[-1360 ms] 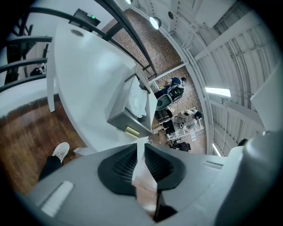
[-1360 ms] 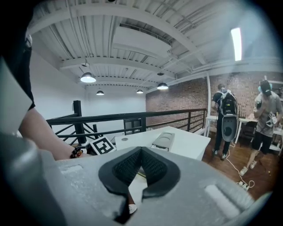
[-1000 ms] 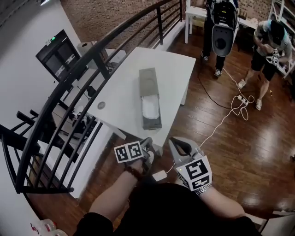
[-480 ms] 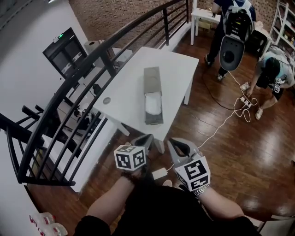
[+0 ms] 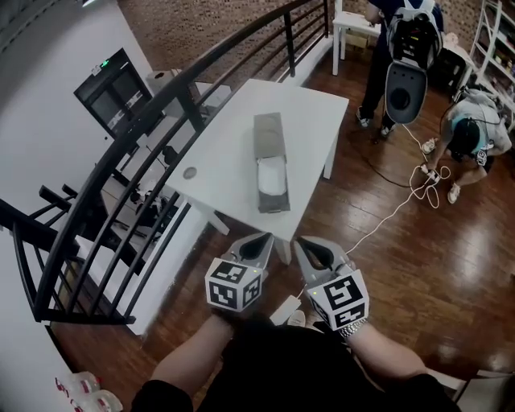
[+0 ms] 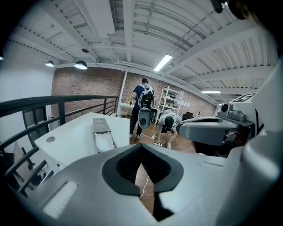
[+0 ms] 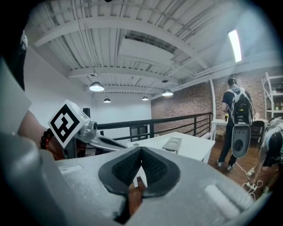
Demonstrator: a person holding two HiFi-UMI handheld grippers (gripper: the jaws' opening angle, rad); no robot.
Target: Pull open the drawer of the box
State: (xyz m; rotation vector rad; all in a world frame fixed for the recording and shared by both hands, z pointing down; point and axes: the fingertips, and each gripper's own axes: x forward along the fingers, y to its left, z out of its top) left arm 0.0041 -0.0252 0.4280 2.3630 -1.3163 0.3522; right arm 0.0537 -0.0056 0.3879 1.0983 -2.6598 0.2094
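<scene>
Left tool (image 5: 259, 241), right tool (image 5: 312, 248): pressed together, pinching nothing, well apart from box (image 5: 268, 133) on worktop (image 5: 221, 157). Could push its seemingly open drawer (image 5: 272, 183) shut if reaching unspread

Loft lab: brick wall (image 5: 201, 24), black railing (image 5: 165, 100), wooden floor (image 5: 418, 265)

Low in the head view the person wears a black top (image 5: 290, 366). A bracelet (image 7: 45, 138) of dark red beads circles the left wrist, and a silvery link band (image 5: 352, 328) the right. The left gripper (image 5: 264, 237) and right gripper (image 5: 300, 241) are pale grey moulded shells with black ribbed linings in the jaws. Each bears a white cube printed with black square markers.
</scene>
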